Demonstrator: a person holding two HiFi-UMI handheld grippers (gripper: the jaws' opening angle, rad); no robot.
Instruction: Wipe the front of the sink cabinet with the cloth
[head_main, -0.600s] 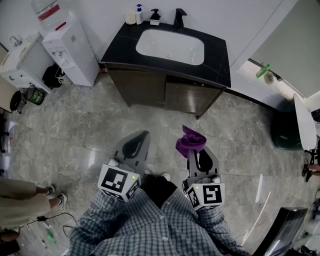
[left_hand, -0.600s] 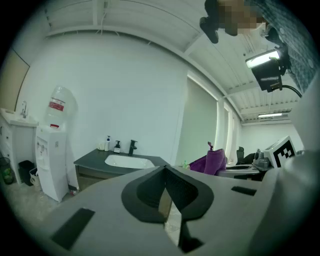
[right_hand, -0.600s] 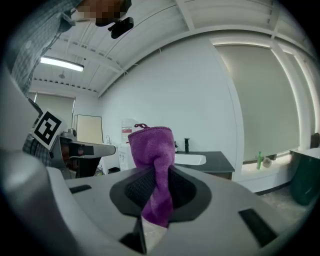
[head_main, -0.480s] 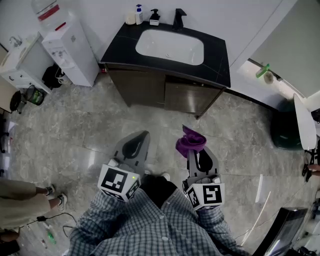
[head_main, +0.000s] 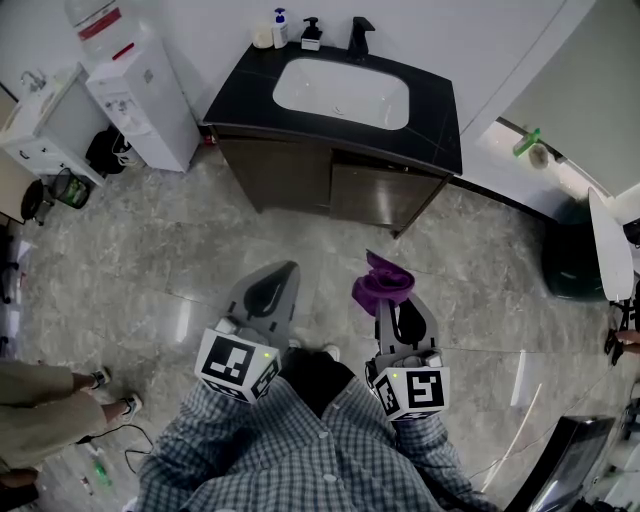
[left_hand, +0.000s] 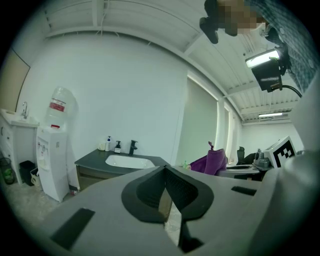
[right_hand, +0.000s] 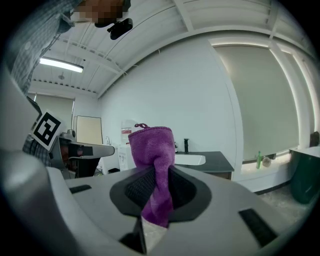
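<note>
The sink cabinet (head_main: 330, 185) has a dark brown front under a black counter with a white basin, and stands well ahead of me across the floor. A purple cloth (head_main: 380, 283) sticks up out of my right gripper (head_main: 386, 300), which is shut on it; in the right gripper view the cloth (right_hand: 152, 150) hangs pinched between the black pads. My left gripper (head_main: 281, 277) is held beside it at the same height, shut with nothing in it (left_hand: 165, 172). Both grippers are close to my body, far from the cabinet (left_hand: 90, 176).
A water dispenser (head_main: 140, 85) stands left of the cabinet, with a small white unit (head_main: 35, 125) further left. Soap bottles (head_main: 279, 28) and a black faucet (head_main: 358, 38) sit on the counter. A person's legs (head_main: 50, 395) are at the left edge. A dark green bin (head_main: 575, 262) is at the right.
The person's feet at the left have shifted a little. Both grippers and the cloth have stayed where they were.
</note>
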